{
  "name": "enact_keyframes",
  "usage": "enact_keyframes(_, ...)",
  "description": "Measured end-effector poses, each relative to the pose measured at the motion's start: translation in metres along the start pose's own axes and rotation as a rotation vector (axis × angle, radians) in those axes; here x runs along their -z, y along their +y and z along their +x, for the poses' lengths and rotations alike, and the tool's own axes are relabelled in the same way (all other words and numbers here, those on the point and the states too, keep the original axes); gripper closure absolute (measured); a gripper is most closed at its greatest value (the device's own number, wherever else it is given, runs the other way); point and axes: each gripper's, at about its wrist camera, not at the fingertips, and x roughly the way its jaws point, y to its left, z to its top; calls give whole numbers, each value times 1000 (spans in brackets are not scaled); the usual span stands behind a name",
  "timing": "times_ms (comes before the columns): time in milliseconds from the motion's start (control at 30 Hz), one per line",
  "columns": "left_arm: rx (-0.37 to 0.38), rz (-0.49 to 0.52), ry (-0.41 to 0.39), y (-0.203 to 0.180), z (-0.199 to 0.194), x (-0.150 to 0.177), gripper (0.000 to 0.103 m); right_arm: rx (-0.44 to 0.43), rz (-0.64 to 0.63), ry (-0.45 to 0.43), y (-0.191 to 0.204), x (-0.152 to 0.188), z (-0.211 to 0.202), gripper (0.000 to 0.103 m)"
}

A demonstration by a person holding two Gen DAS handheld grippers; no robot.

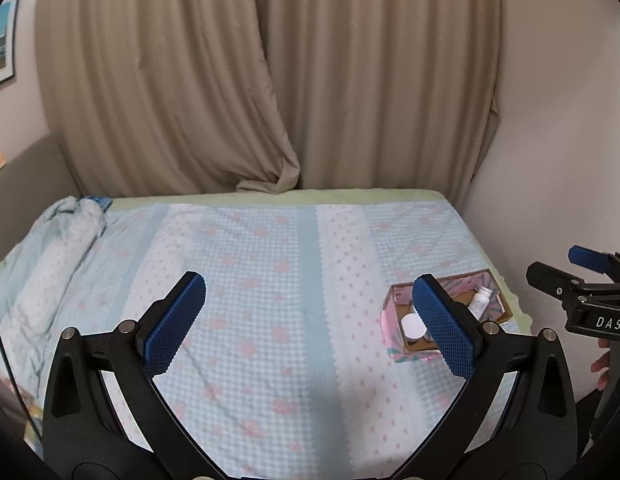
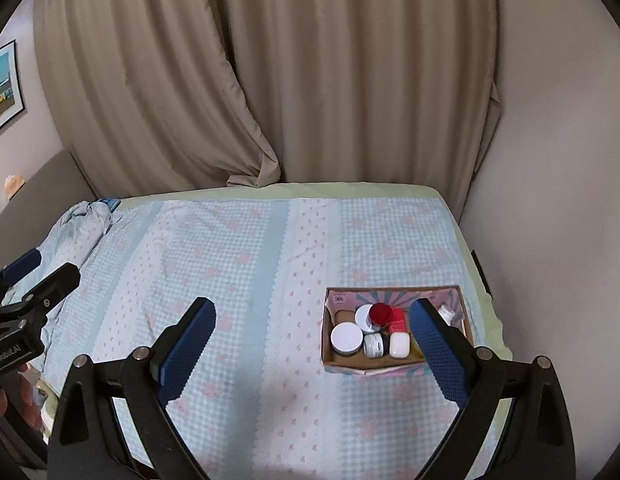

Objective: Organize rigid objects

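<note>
Currently both units are idle above the bed (image 2: pixel 245 240). My left hand-held gripper (image 1: pixel 310 320) stands spread wide with nothing between its blue pads; my right hand-held gripper (image 2: pixel 312 344) is likewise spread wide and empty.

The task's things sit in one place: a small cardboard box (image 2: pixel 338 361) resting on the checked bedspread near the bed's right edge, close to the wall. Inside it, packed against one another, I note a white-lidded jar (image 2: pixel 346 336), a red-capped container (image 2: pixel 381 313), a red box (image 2: pixel 398 320), a white rounded case (image 2: pixel 400 345) and a small labelled pot (image 2: pixel 374 345). A white bottle (image 1: pixel 481 299) lies at the far end, best seen from the left wrist view. Part of the box is hidden behind my right finger.

No loose items show elsewhere on the bedspread. Judgement: either collection is complete, or unpacking has not begun; I cannot tell which.

Any next move calls for lowering the right unit over the box and picking one item cleanly, as the contents are crowded.
</note>
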Motion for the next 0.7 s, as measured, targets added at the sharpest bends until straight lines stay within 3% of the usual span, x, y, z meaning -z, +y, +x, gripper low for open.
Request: enact_keyframes(700,2,-7,-4,-3,-14,5,0,40,-15,-28,2,2,-16,7)
